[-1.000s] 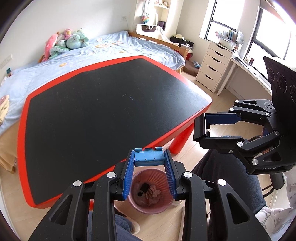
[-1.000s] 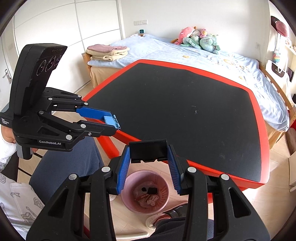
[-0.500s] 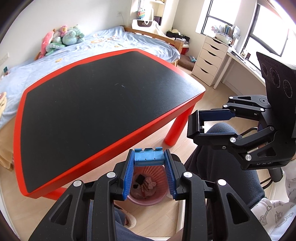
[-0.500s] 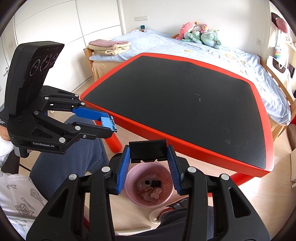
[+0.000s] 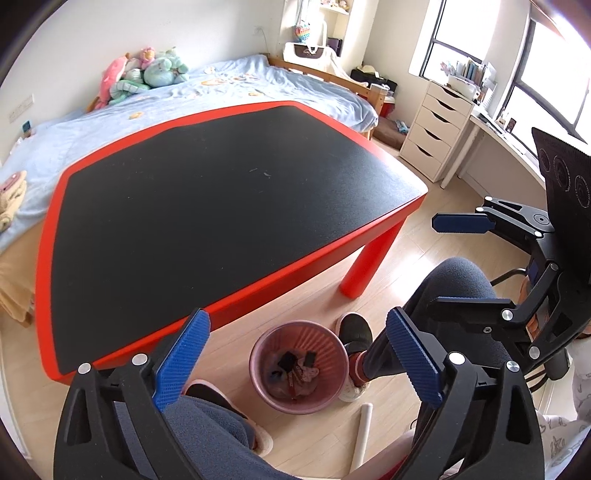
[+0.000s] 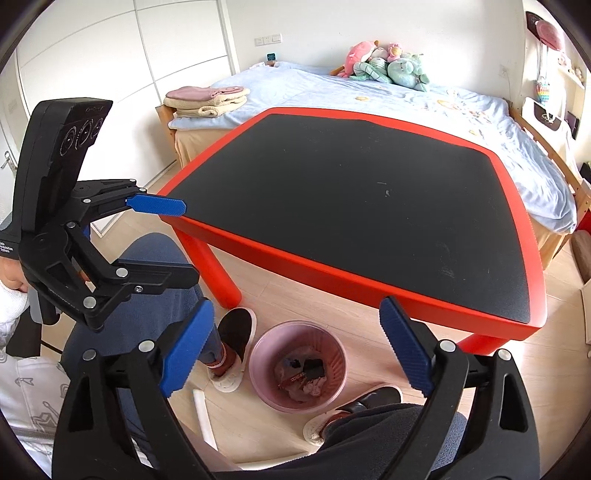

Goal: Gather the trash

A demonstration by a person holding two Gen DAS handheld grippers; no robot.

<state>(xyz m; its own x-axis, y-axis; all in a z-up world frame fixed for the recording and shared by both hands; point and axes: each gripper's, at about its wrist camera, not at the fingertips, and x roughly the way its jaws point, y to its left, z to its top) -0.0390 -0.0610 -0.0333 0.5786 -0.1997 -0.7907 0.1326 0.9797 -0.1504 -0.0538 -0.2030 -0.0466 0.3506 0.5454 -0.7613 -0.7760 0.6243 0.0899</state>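
1. Red-framed table (image 5: 229, 206) with black top stands on a light wood floor (image 5: 413, 236).
2. Bed (image 5: 221, 88) with pale blue cover lies directly behind the table.
3. White drawer unit (image 5: 436, 129) stands right of the table, under bright windows (image 5: 465, 33).
4. White wardrobe doors (image 6: 122, 66) stand left of the table.

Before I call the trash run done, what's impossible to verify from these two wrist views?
- Floor under the red-rimmed black table: hidden by its top, both views.
- Contents of the pink ribbed plastic bin: too small to identify; lower layers covered.
- Floor behind the seated person: outside both frames.
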